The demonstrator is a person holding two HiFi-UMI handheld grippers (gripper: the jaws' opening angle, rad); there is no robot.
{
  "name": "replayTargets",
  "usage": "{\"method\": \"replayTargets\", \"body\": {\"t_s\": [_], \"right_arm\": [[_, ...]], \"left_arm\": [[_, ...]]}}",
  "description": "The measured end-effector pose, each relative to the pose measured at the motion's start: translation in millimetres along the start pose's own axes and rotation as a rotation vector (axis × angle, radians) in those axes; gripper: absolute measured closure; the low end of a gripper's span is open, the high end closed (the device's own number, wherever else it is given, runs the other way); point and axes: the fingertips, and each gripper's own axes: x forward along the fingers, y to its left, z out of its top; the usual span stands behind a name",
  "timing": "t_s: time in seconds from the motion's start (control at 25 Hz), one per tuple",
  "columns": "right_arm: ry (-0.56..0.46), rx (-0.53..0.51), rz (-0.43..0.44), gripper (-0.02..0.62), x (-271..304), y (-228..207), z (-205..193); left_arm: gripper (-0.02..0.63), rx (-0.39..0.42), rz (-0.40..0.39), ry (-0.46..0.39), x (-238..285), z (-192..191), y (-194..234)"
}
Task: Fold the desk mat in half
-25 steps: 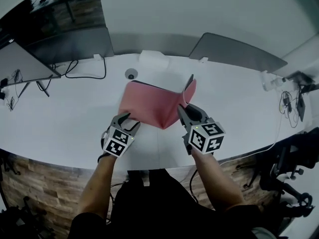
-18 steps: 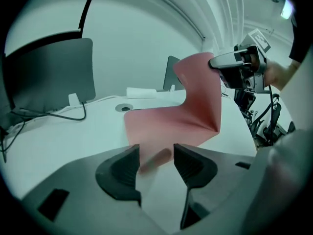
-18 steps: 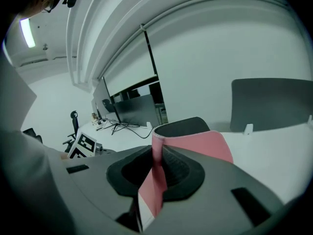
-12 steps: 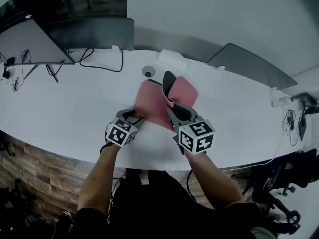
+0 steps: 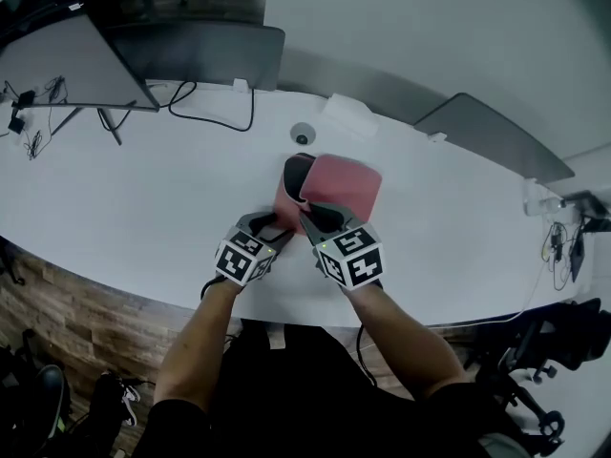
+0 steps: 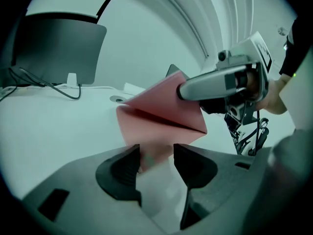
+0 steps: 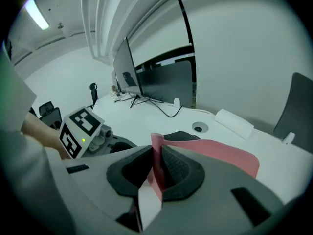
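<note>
A: Start at the right gripper [image 7: 156, 156]. Fingers [image 7: 180, 169]?
B: Clamped on the mat [image 7: 222, 156]. A pink edge stands upright between them, pinched from both sides.

A: And the left gripper [image 6: 156, 153]?
B: Its fingers [image 6: 121, 171] are apart. The mat's near corner shows in the gap, blurred. The pads do not press on it, so it holds nothing.

A: How do the two sit?
B: Side by side at the mat's near edge, the left one just left of the right. The marker cubes face the person. Both point away from the person and downward.

A: State of the mat?
B: It is on the counter [image 5: 143, 189], straight ahead of the person, and part folded. The portion in the right fingers is lifted off the counter and bent leftward. A dark underside shows where the sheet curls, left of the pink face in the head view. In the left gripper view the raised part is a tilted wedge above the lower layer. A crease runs between them, and the raised part is not lying flat.

A: Edges matched?
B: Cannot tell. The grippers cover the near edge.

A: Surroundings?
B: A round grommet [image 5: 303, 134] sits just beyond the mat. A white block [image 5: 348, 117] lies beyond that, near the wall. A dark monitor [image 5: 205, 53] is at the far left, with a black cable [image 5: 215, 114] looping below it. A grey panel [image 5: 492, 134] is at the far right. None of these touches the mat.
</note>
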Motion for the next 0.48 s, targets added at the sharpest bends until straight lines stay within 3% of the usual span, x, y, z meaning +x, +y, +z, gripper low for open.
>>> {"method": "replayTargets", "body": {"t_s": [0.16, 0.48], "right_arm": [[0.077, -0.056, 0.011, 0.536, 18.9, 10.5, -18.3], [0.208, -0.155, -0.006, 0.506, 53.7, 20.1, -45.5]], "left_arm": [[0.408, -0.006, 0.002, -0.049, -18.2, 8.2, 5.9], [0.408, 0.13, 0.059, -0.052, -56.5, 25.1, 15.4]]}}
